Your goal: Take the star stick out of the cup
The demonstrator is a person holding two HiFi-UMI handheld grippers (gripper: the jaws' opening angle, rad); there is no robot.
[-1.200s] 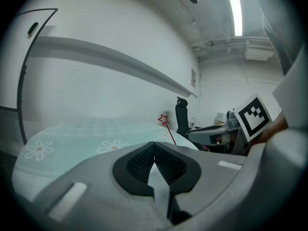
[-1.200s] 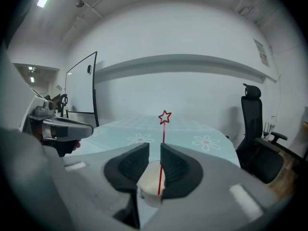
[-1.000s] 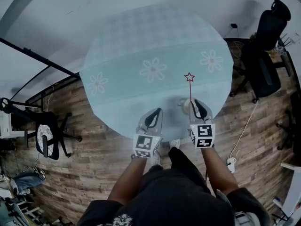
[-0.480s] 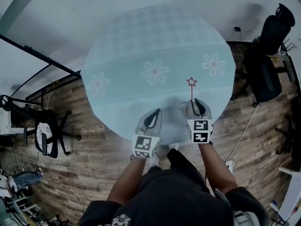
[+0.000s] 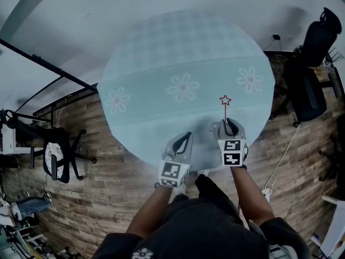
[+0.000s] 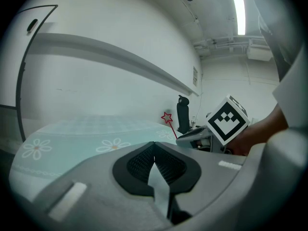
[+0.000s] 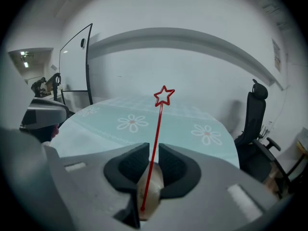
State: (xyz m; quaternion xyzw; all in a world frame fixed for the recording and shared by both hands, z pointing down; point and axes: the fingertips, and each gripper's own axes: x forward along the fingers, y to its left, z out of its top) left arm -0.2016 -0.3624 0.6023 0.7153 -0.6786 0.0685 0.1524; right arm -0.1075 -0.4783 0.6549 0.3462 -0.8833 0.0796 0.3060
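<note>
The red star stick [image 7: 156, 143] stands upright between the jaws of my right gripper [image 7: 154, 159], its star [image 7: 164, 96] well above them. Its lower end rests in a pale cup [image 7: 149, 194] just under the jaws. The jaws stand a narrow way apart, and a little gap shows on each side of the stick. In the head view the star stick [image 5: 225, 100] rises from the right gripper [image 5: 229, 127] near the table's front edge. My left gripper [image 5: 182, 143] hovers to its left, shut and empty; its fingertips [image 6: 154, 146] meet.
A round table [image 5: 178, 53] with a teal flowered cloth carries only the cup. Black office chairs stand at the right [image 5: 310, 85] and the left [image 5: 54, 155] on the wooden floor. A black-framed board [image 7: 77, 61] stands behind the table.
The head view has shifted slightly. Both grippers stay at the table's front edge, and the star now shows nearer the right gripper than before.
</note>
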